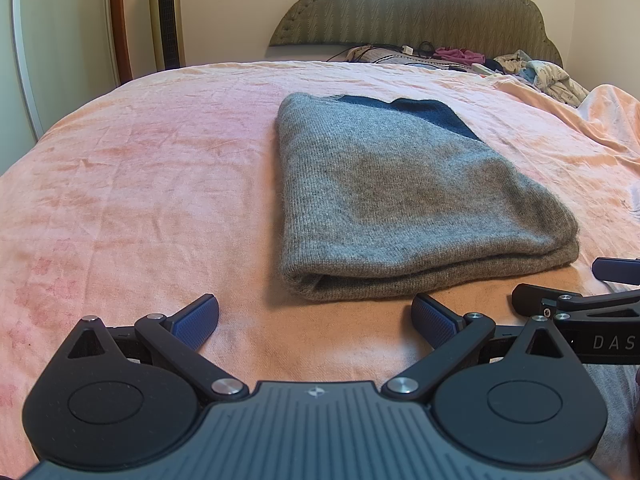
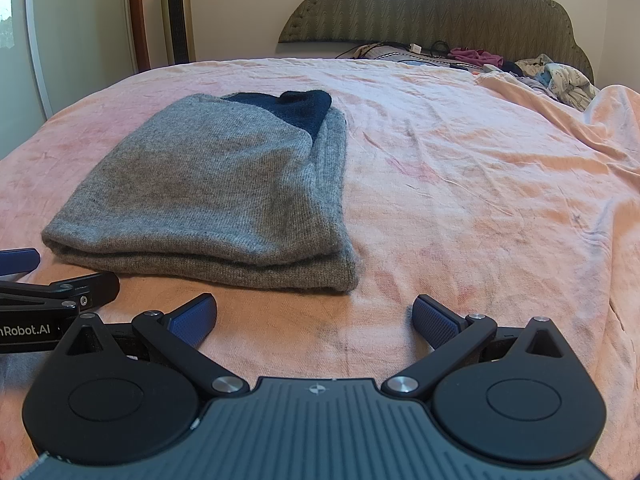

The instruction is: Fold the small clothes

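Both the left gripper (image 1: 315,318) and right gripper (image 2: 315,318) were held spread, empty; the folded grey sweater (image 1: 400,200) was best left undisturbed, edges squared

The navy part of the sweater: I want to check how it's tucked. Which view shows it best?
Right wrist view: the navy part bulges clear above the grey folded sweater. Left wrist shows it flatter, farther back.

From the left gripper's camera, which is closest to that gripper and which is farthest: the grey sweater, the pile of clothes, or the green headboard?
Measured from the left gripper:
1. Grey sweater, folded on the pink blanket just ahead, slightly right.
2. Pile of clothes, far right, at the top end of the bed.
3. Green headboard, against the wall behind the pile.
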Available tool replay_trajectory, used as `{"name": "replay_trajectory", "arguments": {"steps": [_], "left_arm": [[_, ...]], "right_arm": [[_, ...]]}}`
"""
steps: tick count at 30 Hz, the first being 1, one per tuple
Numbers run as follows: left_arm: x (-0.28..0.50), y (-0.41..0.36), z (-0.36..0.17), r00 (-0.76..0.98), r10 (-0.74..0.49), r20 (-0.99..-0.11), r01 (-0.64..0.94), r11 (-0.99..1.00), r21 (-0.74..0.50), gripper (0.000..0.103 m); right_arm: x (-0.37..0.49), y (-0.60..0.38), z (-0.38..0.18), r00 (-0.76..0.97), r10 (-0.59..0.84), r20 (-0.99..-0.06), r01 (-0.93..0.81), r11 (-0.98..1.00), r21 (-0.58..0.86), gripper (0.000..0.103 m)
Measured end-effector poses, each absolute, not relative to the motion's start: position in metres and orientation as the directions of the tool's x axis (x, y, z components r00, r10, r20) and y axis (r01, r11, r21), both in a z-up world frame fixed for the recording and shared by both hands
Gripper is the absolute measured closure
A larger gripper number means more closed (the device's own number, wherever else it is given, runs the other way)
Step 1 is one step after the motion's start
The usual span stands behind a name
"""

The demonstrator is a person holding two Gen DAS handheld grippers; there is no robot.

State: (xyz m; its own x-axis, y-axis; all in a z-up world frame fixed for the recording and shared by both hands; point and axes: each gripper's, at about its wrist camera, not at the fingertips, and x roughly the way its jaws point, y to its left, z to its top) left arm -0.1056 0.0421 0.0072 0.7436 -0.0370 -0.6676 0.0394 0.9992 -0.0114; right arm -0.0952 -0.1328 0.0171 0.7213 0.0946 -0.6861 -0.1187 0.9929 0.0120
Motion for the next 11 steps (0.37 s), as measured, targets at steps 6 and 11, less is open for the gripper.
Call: {"name": "replay_trajectory", "arguments": {"steps": [6,11], "left_arm": [[-0.113,0.047,0.011,0.766,-0.003,-0.643,-0.002,1.000,-0.007,0.000],[-0.130,0.076,0.034,0.788,-0.087,-0.609,0.049,0.996,-0.079,0.000]], "right_arm": [[-0.096,-0.133,0.017,0.721,0.095,-0.686,-0.117,0.993,0.014,0.000],[-0.099,-0.155,0.035,0.733,0.087,-0.674,-0.080,0.996,0.042,0.000]]}}
